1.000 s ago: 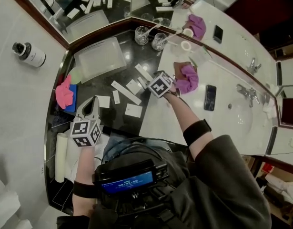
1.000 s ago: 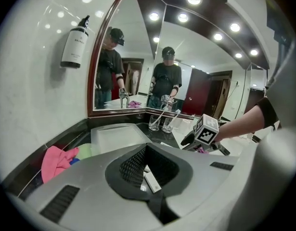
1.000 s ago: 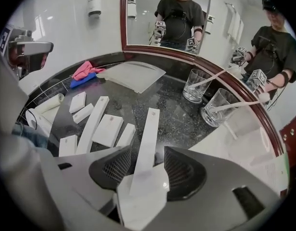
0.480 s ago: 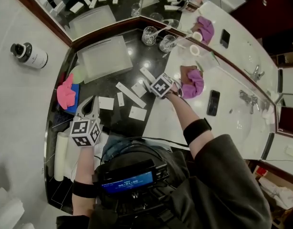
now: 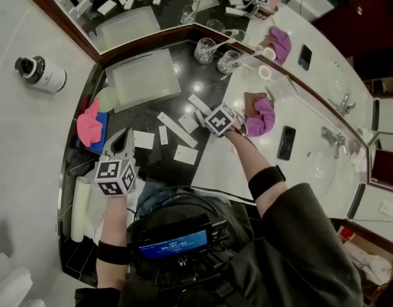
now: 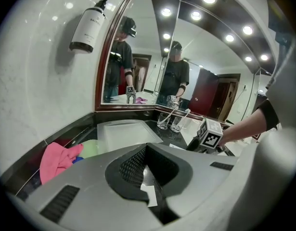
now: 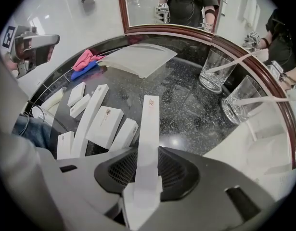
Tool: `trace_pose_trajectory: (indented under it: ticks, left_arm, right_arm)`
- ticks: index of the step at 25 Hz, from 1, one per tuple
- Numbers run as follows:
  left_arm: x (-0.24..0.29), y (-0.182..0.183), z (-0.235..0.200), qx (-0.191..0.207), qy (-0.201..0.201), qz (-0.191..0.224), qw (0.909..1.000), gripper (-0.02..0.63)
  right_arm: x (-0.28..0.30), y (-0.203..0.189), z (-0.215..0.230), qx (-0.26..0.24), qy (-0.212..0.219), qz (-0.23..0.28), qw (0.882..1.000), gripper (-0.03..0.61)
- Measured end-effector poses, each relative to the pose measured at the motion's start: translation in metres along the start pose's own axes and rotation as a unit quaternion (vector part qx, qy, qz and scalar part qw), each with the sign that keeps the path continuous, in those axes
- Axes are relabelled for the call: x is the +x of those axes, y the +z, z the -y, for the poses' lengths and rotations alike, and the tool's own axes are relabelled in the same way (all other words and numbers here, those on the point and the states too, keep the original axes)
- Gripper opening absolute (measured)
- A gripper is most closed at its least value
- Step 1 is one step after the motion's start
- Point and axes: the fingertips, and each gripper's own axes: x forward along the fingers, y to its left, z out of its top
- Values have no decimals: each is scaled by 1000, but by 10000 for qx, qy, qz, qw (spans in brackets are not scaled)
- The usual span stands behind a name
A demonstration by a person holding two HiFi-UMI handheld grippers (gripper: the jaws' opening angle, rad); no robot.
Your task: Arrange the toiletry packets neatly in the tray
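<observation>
I am holding the right gripper, its jaws just closing onto the long packet's near end, on the surface short of the far tray. Gripped so endwise, it is risking pivoting, slipping and knocking other packets. The left gripper is hanging clenched, empty.

Dark counter has pink cloth at 9 o'clock, two glasses at 12, purple cloth at 2, black phone at 3, wall bottle at 10, rolled towel at 8.
</observation>
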Motion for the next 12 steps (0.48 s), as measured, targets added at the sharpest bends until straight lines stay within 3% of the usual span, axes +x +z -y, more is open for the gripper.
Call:
trace_pose_trajectory:
  ticks: [8, 12]
  left_arm:
    - [0, 5, -4, 64, 27, 40, 10000, 2]
    - [0, 10, -8, 110, 56, 91, 9999, 2]
  right_arm:
    - [-24, 28, 9, -42, -334, 590, 9977, 144]
    - [-53, 61, 11, -21, -495, 1274, 9906, 144]
